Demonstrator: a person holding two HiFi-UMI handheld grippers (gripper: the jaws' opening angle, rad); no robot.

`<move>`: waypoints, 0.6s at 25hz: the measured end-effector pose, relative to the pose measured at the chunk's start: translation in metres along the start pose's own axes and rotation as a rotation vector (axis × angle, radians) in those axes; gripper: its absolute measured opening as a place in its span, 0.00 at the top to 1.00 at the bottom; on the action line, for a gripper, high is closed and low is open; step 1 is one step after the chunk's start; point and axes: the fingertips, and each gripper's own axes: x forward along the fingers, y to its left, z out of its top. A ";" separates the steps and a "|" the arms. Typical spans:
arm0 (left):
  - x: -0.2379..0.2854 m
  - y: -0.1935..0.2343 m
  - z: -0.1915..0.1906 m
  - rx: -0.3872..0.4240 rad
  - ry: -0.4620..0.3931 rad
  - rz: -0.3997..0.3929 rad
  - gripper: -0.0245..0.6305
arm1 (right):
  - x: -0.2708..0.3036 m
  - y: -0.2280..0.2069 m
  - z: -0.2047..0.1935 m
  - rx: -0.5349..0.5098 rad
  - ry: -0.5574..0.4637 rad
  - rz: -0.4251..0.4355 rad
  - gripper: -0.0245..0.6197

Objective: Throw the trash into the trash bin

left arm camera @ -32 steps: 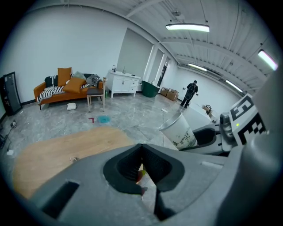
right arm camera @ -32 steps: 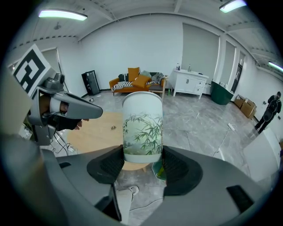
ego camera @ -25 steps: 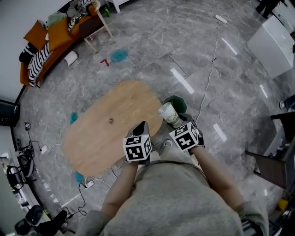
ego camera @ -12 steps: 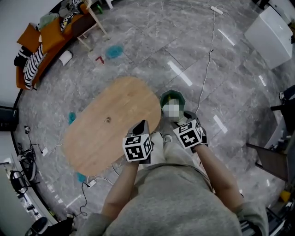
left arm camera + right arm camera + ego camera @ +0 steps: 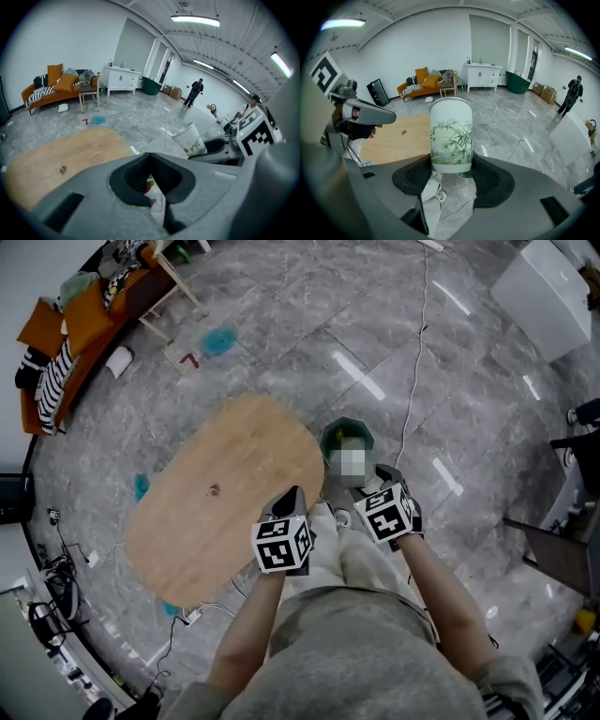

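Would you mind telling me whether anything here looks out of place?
Yes: loose bits lie scattered on the floor, a blue clump, a red piece and a white roll near the sofa. The cup in the right gripper looks undamaged.

Both forearms are stretching forward side by side; the left gripper [image 5: 292, 495] is pressing its jaws together, the right gripper [image 5: 451, 165] is clamping a cup [image 5: 451, 131]

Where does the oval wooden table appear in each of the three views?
Head view: wooden table centre-left, beside the green bin.
Left gripper view: lower left, beyond the jaws.
Right gripper view: left of centre, behind the paper cup.
Shared landmark: the orange sofa, by the wall in all three.
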 end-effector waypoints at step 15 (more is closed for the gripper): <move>0.076 0.013 -0.006 -0.011 0.072 -0.032 0.95 | 0.058 -0.026 -0.021 0.082 0.058 -0.012 0.59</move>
